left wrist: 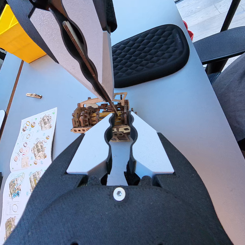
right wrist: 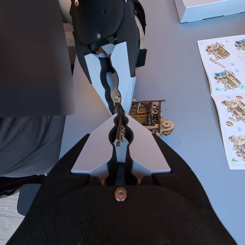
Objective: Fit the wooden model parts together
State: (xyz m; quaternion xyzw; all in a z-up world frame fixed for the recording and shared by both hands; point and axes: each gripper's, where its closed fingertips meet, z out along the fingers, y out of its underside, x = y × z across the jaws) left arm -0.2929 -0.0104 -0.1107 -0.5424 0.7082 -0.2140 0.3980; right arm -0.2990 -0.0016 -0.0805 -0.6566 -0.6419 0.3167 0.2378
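The half-built wooden model (left wrist: 86,118) with gears and yellow bands stands on the grey table (left wrist: 172,119). My left gripper (left wrist: 122,114) is closed on the model's near end wall, one finger on each side. My right gripper (right wrist: 120,116) is shut on a thin flat wooden strip (right wrist: 118,132), seen edge-on. In the left wrist view the right gripper (left wrist: 106,95) comes down from the upper left, and the strip (left wrist: 74,40) pokes its tip into the top of the model between the left fingertips. In the right wrist view the model (right wrist: 149,114) lies behind both grippers, with the left gripper (right wrist: 120,110) tip to tip against mine.
A small loose wooden piece (left wrist: 34,95) lies to the model's left. An instruction sheet (left wrist: 33,139) is at the left, also in the right wrist view (right wrist: 232,106). A black quilted pad (left wrist: 148,55), a yellow bin (left wrist: 15,39) and a white box (right wrist: 212,10) stand farther back. Both grippers' tips are close together, under 4 cm apart.
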